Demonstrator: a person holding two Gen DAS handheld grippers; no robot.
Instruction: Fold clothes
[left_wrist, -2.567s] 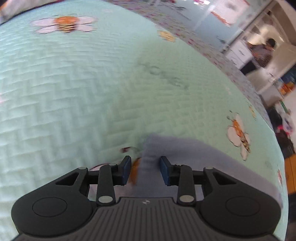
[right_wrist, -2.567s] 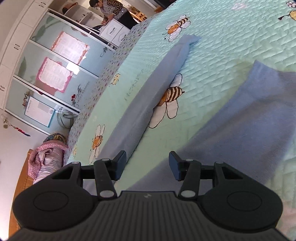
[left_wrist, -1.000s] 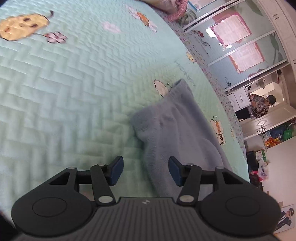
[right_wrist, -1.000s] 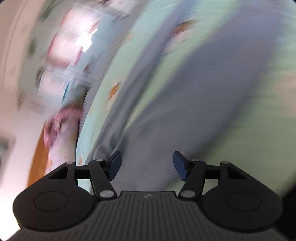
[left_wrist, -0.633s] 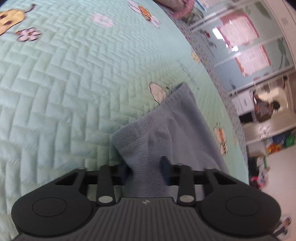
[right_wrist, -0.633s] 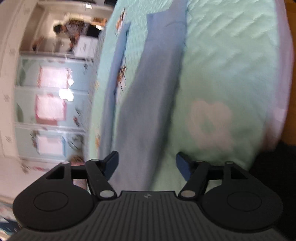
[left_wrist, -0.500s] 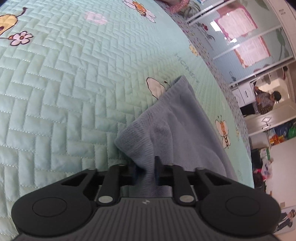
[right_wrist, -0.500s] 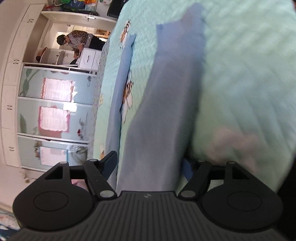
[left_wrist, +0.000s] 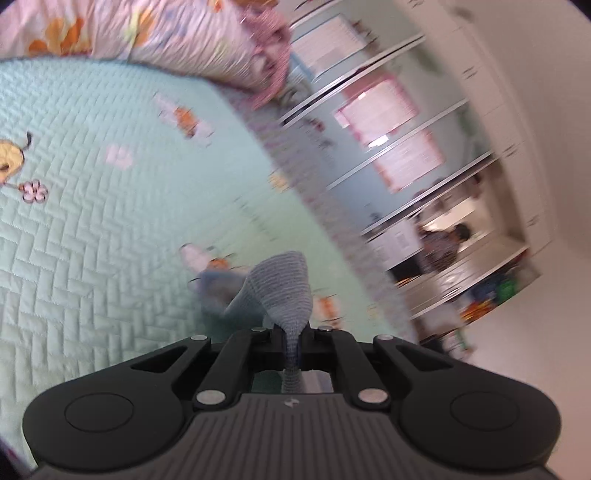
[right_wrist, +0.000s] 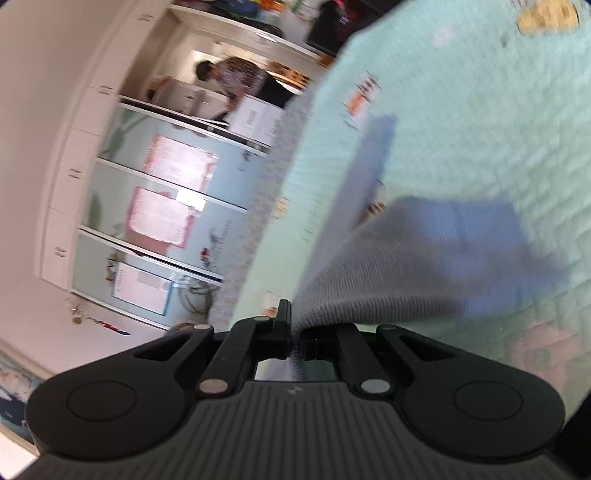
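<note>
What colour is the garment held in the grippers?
Grey-blue knit garment; clearest in the left wrist view.

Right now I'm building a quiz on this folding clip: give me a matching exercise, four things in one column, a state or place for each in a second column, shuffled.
Things:
1. left tongs
2. blue-grey garment
3. quilted bedspread
4. floral pillow

States or places:
A. lies at the far edge of the bed
B. mint green, printed with bees
C. lifted, draping down to the bed
D. shut on a pinch of knit fabric

Pairs: 1-D, 2-C, 3-B, 4-A
</note>
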